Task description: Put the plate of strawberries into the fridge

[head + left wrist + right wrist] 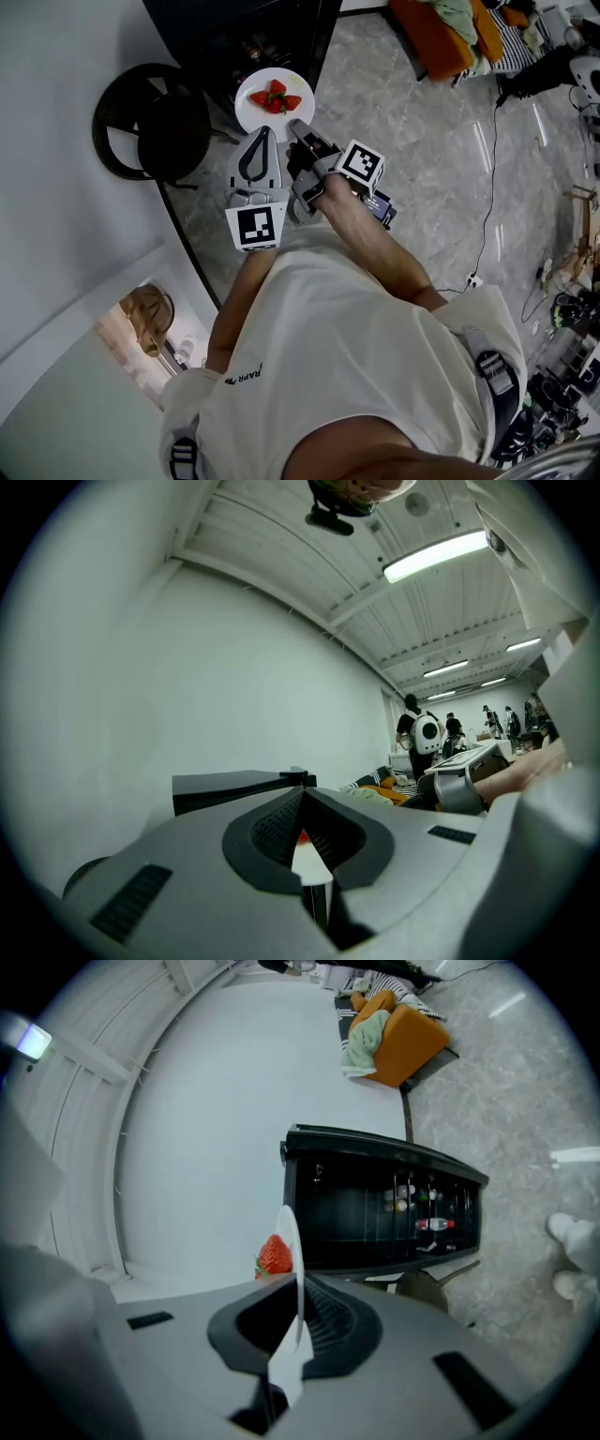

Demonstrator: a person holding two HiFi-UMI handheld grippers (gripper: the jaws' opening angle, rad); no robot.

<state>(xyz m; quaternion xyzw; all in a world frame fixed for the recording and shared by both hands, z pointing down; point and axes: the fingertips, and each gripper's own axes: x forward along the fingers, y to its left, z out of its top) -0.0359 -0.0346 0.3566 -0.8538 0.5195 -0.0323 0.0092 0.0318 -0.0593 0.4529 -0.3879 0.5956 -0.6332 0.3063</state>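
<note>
A white plate [253, 108] carrying three red strawberries [276, 97] is held in the air in front of the black fridge [246, 36]. My left gripper [264, 133] is shut on the plate's near rim, which shows edge-on as a white sliver [307, 857] between its jaws. My right gripper [298, 127] is shut on the rim beside it. In the right gripper view the plate [292, 1241] stands edge-on in the jaws, with one strawberry [275, 1255] behind it. The fridge [384, 1206] lies ahead, with bottles on its shelves.
A round black stool [155, 122] stands left of the fridge against the white wall. An orange sofa [441, 33] with cloth on it sits across the grey marble floor [441, 187]. A cable [487, 178] and a white plug lie on the floor at right. People stand far off in the left gripper view.
</note>
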